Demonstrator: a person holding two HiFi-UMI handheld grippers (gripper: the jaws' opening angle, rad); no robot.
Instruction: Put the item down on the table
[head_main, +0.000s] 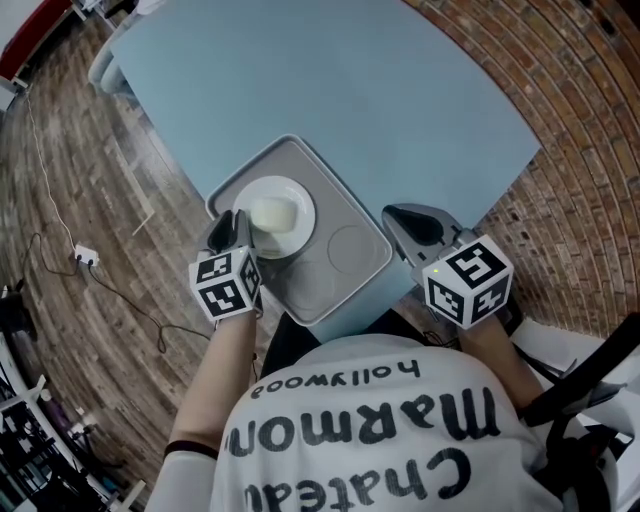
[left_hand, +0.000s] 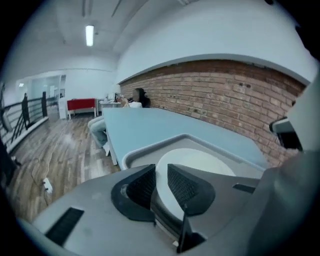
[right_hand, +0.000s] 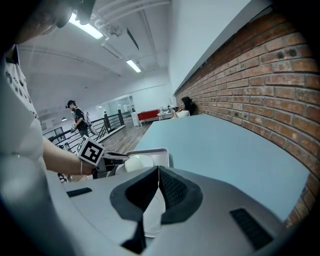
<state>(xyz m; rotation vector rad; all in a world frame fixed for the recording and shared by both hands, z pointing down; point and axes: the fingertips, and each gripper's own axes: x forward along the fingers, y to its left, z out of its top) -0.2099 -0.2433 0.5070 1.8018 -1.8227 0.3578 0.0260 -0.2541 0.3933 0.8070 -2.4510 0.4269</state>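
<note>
Pale blue table (head_main: 400, 90) carries a grey tray (head_main: 330, 282). Your left gripper (head_main: 242, 227) pinches the near rim of the white bowl (head_main: 292, 198) in the tray. Your right gripper (head_main: 415, 224), jaws pressed together, sits just beside the tray.

white bowl (head_main: 275, 214), grey tray (head_main: 350, 262), pale-blue table (head_main: 350, 90)

Cool, even indoor light, bright but not harsh. It falls from the ceiling: one strip light (left_hand: 89, 35) glows at 11 o'clock in the left gripper view, and more toward 11 o'clock in the right gripper view, each blown out to white. The pale blue worktop (head_main: 330, 90) is flatly lit, with soft, faint shadows. The white plate (head_main: 293, 195) nearly bleaches out. All three views bend straight lines toward their rims, and both gripper views blacken at the corners. The near fingers (left_hand: 187, 187) look slightly soft
</note>
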